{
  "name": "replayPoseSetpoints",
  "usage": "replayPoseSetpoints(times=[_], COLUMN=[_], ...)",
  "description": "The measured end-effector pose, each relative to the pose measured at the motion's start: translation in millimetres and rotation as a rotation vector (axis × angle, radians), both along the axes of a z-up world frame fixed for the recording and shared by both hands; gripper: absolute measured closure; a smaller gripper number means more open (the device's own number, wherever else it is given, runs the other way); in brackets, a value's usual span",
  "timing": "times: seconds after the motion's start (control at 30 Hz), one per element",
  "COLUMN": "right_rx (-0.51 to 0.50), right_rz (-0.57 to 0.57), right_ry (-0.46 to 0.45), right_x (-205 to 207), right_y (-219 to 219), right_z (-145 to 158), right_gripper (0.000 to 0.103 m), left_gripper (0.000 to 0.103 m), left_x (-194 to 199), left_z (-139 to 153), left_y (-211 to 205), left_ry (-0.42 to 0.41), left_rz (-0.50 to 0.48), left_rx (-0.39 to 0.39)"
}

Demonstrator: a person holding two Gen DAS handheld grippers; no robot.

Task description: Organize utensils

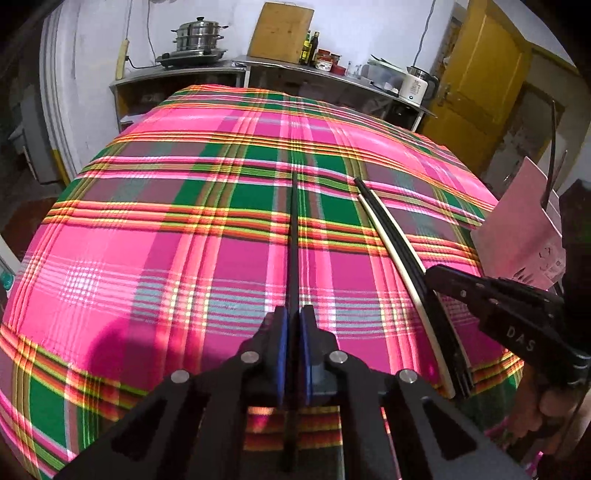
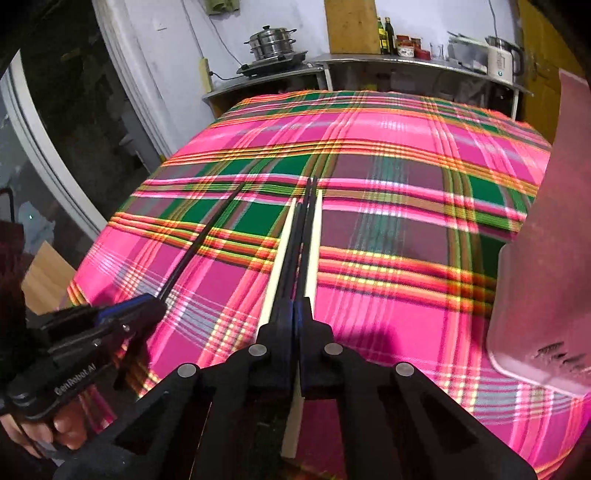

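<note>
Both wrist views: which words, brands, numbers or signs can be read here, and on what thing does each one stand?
"DAS": on the side of the right hand-held gripper, left wrist view.
"GenRobot.AI": on the side of the left hand-held gripper, right wrist view; the first letters are blurred.
Dark print on the pink container: too blurred to read.
Labels on the bottles and marks on the white kettle: too small to read.
</note>
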State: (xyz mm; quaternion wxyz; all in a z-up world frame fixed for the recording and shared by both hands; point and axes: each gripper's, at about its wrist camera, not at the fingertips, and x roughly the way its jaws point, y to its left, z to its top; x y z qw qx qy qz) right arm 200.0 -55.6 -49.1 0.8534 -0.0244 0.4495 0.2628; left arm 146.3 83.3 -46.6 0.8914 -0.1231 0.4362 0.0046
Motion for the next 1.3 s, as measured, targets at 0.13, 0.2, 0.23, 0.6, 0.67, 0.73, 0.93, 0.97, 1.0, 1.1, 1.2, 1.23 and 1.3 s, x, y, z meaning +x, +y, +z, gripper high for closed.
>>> replayPoseSetpoints(times=[0.13, 0.2, 0.23, 0.6, 0.67, 0.73, 0.93, 0.97, 1.0, 1.1, 1.2, 1.23, 1.3], right_rx=[-0.012, 0.009, 0.012, -0.021, -0.018, -0.025, -0.119, -0.123, -0.138, -0.181, -0.251, -0.268, -0.296], right_rz=[-0.039, -0.031, -0.024, 0.019, 0.017, 0.009, 0.039, 0.037, 0.036, 0.049, 0.062, 0.071, 0.096], right_ry=[0.017, -0.003, -0.008, -0.009, 0.005, 0.026, -0.037, -0.04, -0.046, -0.073, -0.127, -0.142, -0.172], right_x=[5.8, 4.0, 3.3, 16.1, 16.9, 17.8, 13.1, 14.8, 16.2, 16.0, 13.6, 12.8, 11.1], right_y=[-7.5, -5.4, -2.3, 11.9, 9.7, 9.1, 26.8, 27.7, 29.2, 32.8, 39.8, 42.4, 47.6], right_z=[0.3, 7.2, 9.2, 0.4, -1.1, -1.5, -3.2, -3.3, -3.2, -2.4, -1.8, -1.9, -2.4], right_gripper=[0.102, 0.101, 0.1, 0.097, 0.092, 0.091, 0.091, 0.091, 0.091, 0.09, 0.09, 0.09, 0.09], left_gripper=[0.094, 0.093, 0.092, 0.086, 0.086, 0.086, 0.084, 0.085, 0.084, 0.084, 0.085, 0.085, 0.091], left_x=[11.4, 16.0, 18.7, 34.6, 34.2, 35.1, 41.2, 41.7, 42.2, 41.4, 38.4, 37.2, 34.8], left_z=[2.0, 4.1, 4.7, 1.2, 1.3, 1.7, 2.3, 2.4, 2.4, 1.9, 1.1, 1.0, 0.4], left_y=[2.4, 2.6, 2.8, 0.7, 0.9, 0.3, -3.0, -2.6, -1.9, 1.2, 6.4, 8.4, 11.4], left_ry=[0.009, 0.003, 0.001, 0.001, -0.002, -0.003, -0.006, -0.007, -0.007, -0.01, -0.011, -0.011, -0.009], left_rz=[-0.024, -0.032, -0.037, -0.074, -0.075, -0.074, -0.083, -0.085, -0.085, -0.075, -0.051, -0.044, -0.028], left_rx=[-0.016, -0.005, -0.005, 0.028, 0.032, 0.034, 0.064, 0.065, 0.064, 0.064, 0.065, 0.061, 0.067])
